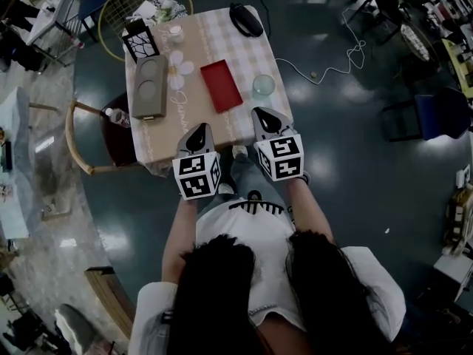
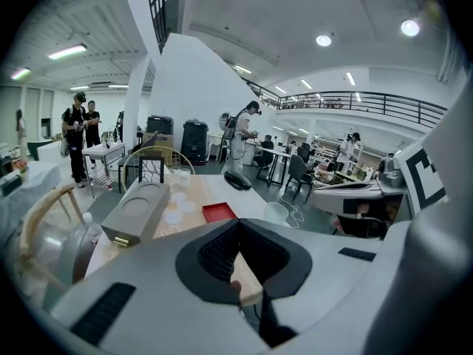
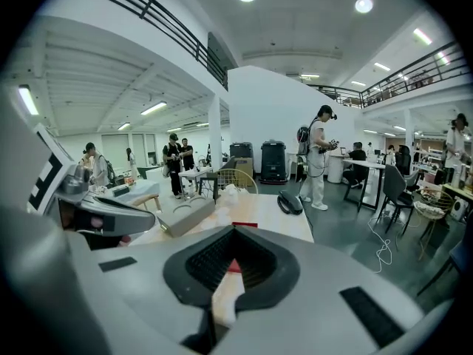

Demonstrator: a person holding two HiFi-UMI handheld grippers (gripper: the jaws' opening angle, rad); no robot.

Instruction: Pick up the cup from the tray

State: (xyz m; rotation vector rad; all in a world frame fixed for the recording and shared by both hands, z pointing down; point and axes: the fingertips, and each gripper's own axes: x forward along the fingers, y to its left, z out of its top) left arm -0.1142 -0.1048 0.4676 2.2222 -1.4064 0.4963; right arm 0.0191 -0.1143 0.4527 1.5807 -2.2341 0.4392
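Observation:
A clear cup (image 1: 263,86) stands on the checked tablecloth just right of the flat red tray (image 1: 220,85), not on it. My left gripper (image 1: 197,133) hovers over the table's near edge, below the tray, shut and holding nothing. My right gripper (image 1: 264,117) is over the near right corner, a little short of the cup, also shut and holding nothing. In the left gripper view the cup (image 2: 275,213) and the tray (image 2: 219,212) lie ahead of the closed jaws (image 2: 236,261). The right gripper view shows its closed jaws (image 3: 233,261) and a sliver of the tray (image 3: 244,225); the cup is hidden there.
A grey box with round recesses (image 1: 148,87) lies left of the tray, with white coasters (image 1: 179,66) between them. A black frame stand (image 1: 140,39) and a black handset (image 1: 246,19) sit at the far end. A wooden chair (image 1: 89,139) stands at the table's left. People stand far off.

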